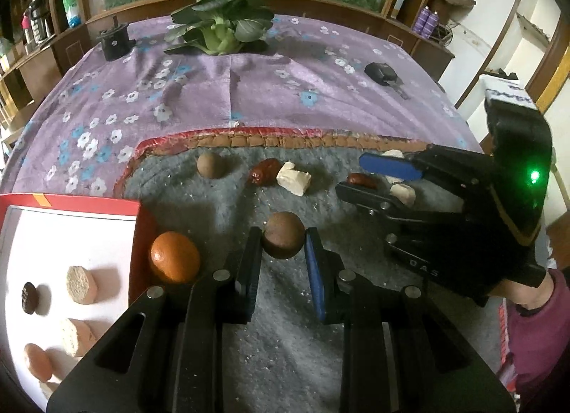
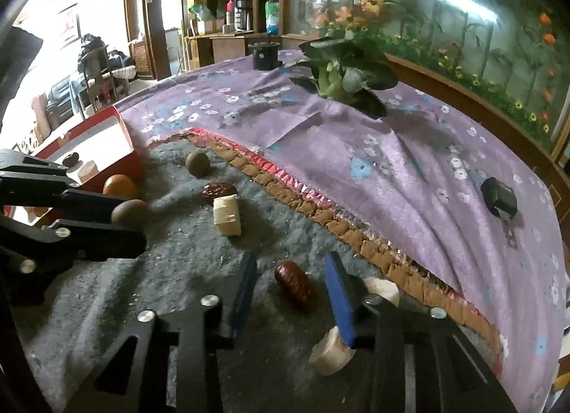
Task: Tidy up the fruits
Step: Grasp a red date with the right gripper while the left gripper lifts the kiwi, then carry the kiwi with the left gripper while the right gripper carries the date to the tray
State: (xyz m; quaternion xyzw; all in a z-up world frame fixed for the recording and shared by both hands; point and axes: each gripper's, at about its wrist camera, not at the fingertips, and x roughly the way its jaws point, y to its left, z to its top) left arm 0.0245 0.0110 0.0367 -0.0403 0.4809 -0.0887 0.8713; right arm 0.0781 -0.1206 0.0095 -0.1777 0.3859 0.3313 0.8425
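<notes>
My left gripper (image 1: 284, 245) pinches the brown round fruit (image 1: 284, 239) across its middle; it looks hard and light. My right gripper (image 2: 292, 286) has its jaws spread around the red date (image 2: 295, 288), not touching it.

Table under purple floral cloth (image 1: 221, 92); grey felt mat (image 1: 285, 324), bok choy (image 1: 221, 28) on it

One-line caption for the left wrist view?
Left gripper shut on brown round fruit beside an orange.
</notes>
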